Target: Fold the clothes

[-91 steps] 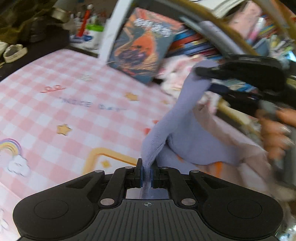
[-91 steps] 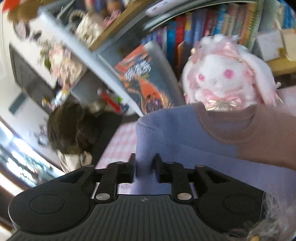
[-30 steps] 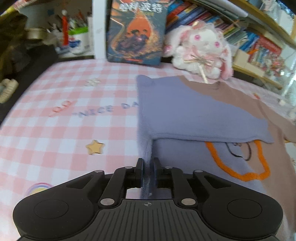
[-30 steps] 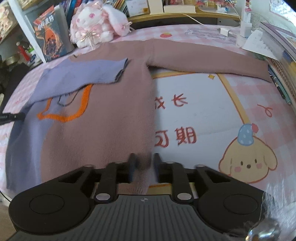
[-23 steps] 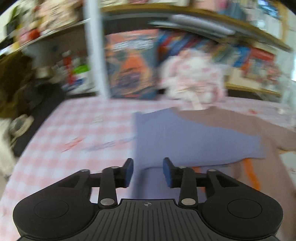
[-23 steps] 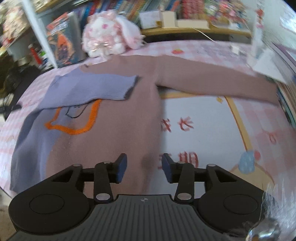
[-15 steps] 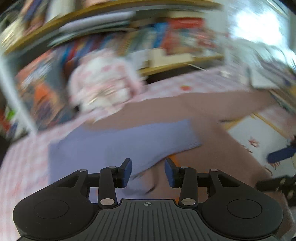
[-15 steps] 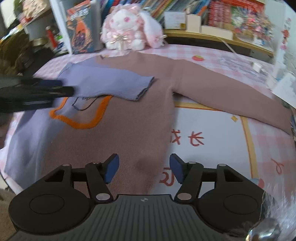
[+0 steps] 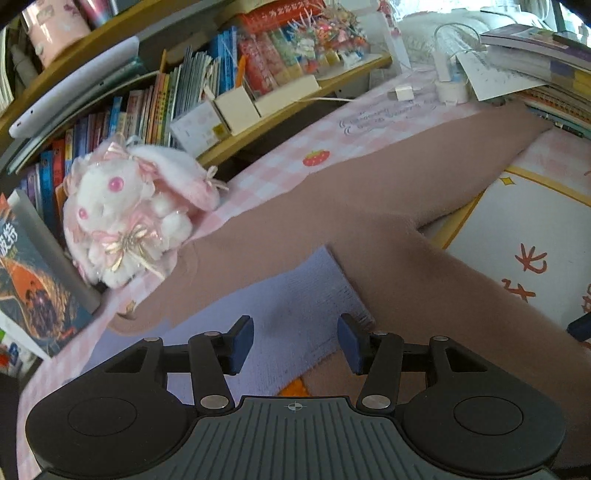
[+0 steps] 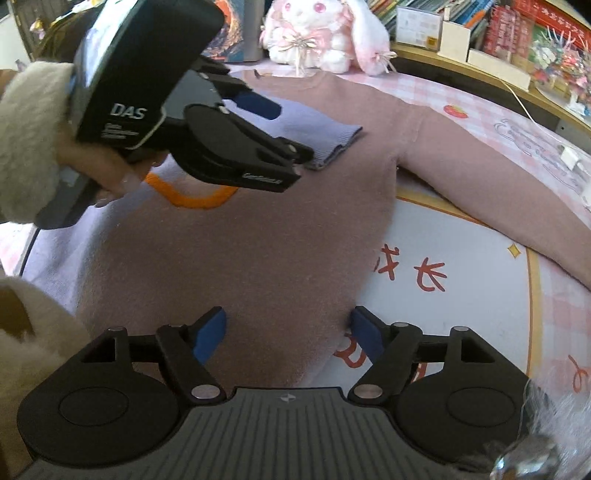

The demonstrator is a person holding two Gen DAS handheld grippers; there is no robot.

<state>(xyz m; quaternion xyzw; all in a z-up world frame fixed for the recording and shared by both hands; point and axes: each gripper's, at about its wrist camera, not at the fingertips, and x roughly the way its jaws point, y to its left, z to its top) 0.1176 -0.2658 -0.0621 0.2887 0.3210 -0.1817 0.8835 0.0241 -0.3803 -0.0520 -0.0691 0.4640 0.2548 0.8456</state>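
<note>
We counted one sweater (image 10: 280, 229), pinkish-brown with a lilac side and an orange outline stitched on its front, spread flat on the pink checked mat (image 10: 461, 258); its lilac sleeve (image 9: 295, 295) lay folded across the chest, the ribbed cuff ending near the middle, while its brown sleeve (image 10: 498, 184) stretched straight out toward the far right edge of the mat. We held two grippers and neither gripped any cloth. The left gripper (image 9: 295, 341) hung over the folded lilac sleeve with its jaws spread wide, the cuff showing between its blue pads (image 9: 243, 339); whether the pads touched the knit we could not tell from that angle. In the right wrist view we saw that same gripper from the side, held by a hand (image 10: 96, 162) in a fluffy white cuff (image 10: 26, 140), poised above the cuff end of the sleeve. The right gripper (image 10: 288, 334) hovered low over the sweater's lower body near the hem, its jaws likewise wide apart, the brown knit filling the gap between them. Beyond the collar sat one white and pink plush rabbit (image 10: 317, 33), just beside a single book (image 9: 33, 280) standing cover outward; behind them ran a shelf (image 9: 295, 96) packed with upright books, too many and too blurred for us to count; one white charger (image 9: 402, 92) with its cable lay at the mat's far edge.
</note>
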